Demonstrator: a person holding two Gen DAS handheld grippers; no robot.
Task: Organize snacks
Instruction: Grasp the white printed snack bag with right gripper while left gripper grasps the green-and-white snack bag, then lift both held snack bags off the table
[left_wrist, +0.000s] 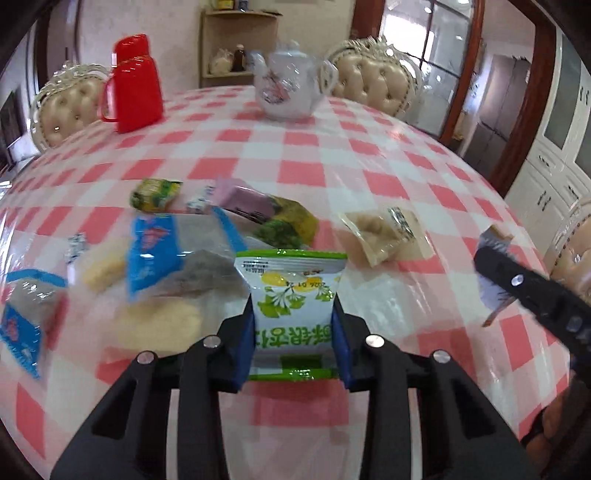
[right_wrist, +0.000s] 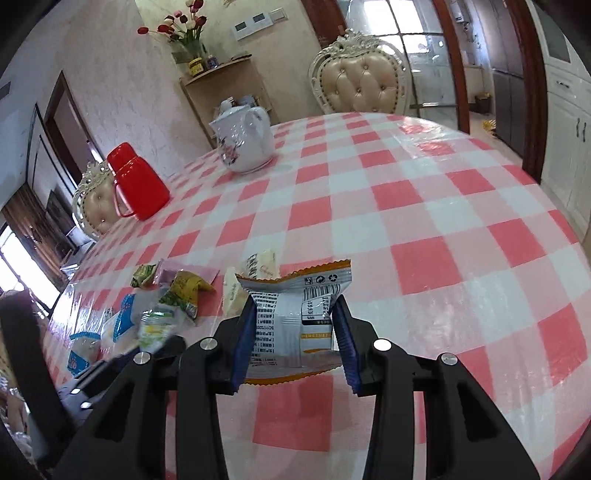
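My left gripper (left_wrist: 295, 325) is shut on a green-and-white snack packet (left_wrist: 293, 295) with yellow fruit printed on it, its blue pads pressing both sides. My right gripper (right_wrist: 295, 332) is shut on a silver packet with an orange zigzag edge (right_wrist: 295, 295), printed side toward the camera, above the checked cloth. A heap of snacks lies on the table: blue-and-clear packets (left_wrist: 155, 251), a purple packet (left_wrist: 243, 199), green-yellow packets (left_wrist: 155, 194), and a clear beige packet (left_wrist: 384, 232). In the left wrist view the right gripper's black arm (left_wrist: 532, 295) reaches in from the right.
A red thermos jug (left_wrist: 135, 86) and a white teapot (left_wrist: 288, 86) stand at the far side of the pink-checked table (left_wrist: 332, 155). Tufted cream chairs (right_wrist: 364, 83) ring the table. A shelf with jars and flowers (right_wrist: 192, 48) stands by the wall.
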